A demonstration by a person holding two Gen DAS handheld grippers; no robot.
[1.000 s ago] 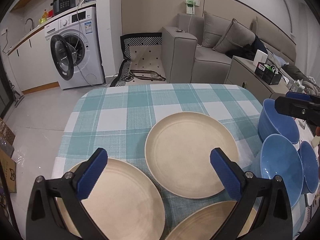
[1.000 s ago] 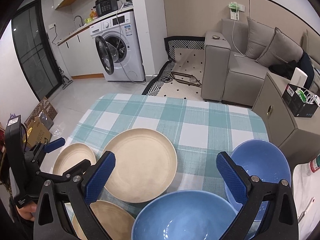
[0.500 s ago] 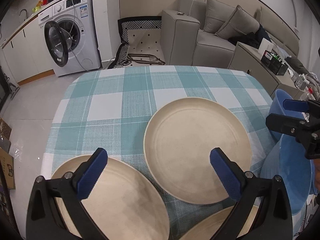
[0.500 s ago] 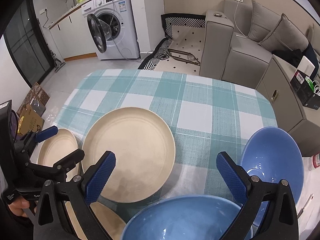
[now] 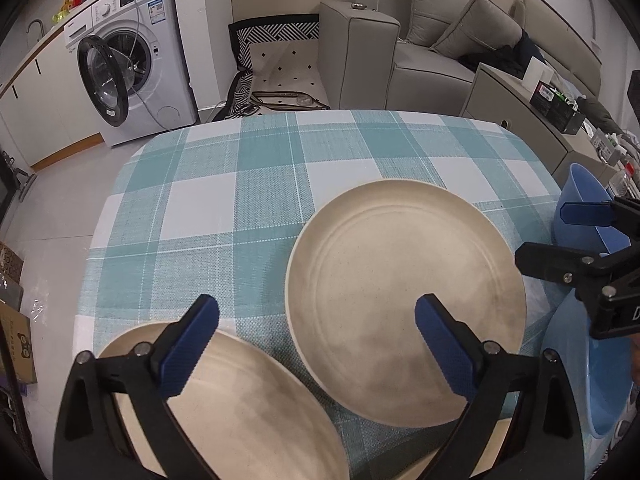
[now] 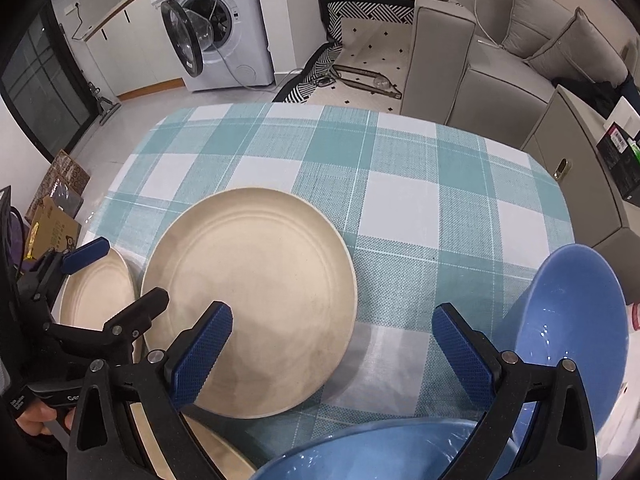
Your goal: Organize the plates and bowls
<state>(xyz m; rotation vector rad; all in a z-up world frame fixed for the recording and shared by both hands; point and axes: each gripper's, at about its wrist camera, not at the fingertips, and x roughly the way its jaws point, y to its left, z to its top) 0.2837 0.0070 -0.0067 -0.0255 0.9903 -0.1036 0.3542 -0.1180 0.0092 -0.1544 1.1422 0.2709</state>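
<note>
Plates and bowls spread singly on checked tablecloth (image 5: pixel 224 200), not yet stacked. Left gripper (image 5: pixel 316 340), jaws wide and just narrowed slightly, nothing between, poised over gap between near plate (image 5: pixel 240 408) and centre plate (image 5: pixel 404 296). Right gripper (image 6: pixel 332 344) held wide, empty, above front blue bowl (image 6: pixel 380 452); second bowl (image 6: pixel 576 320) beside right jaw.

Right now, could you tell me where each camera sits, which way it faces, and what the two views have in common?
Left wrist: on the left gripper, angled down at the centre cream plate and near-left cream plate; its own open fingers show, with the right gripper at the edge.
Right wrist: on the right gripper, angled down over blue bowls; its own open fingers, the left gripper and a hand show.
Shared: centre plate, checked tablecloth, washing machine, sofa.
</note>
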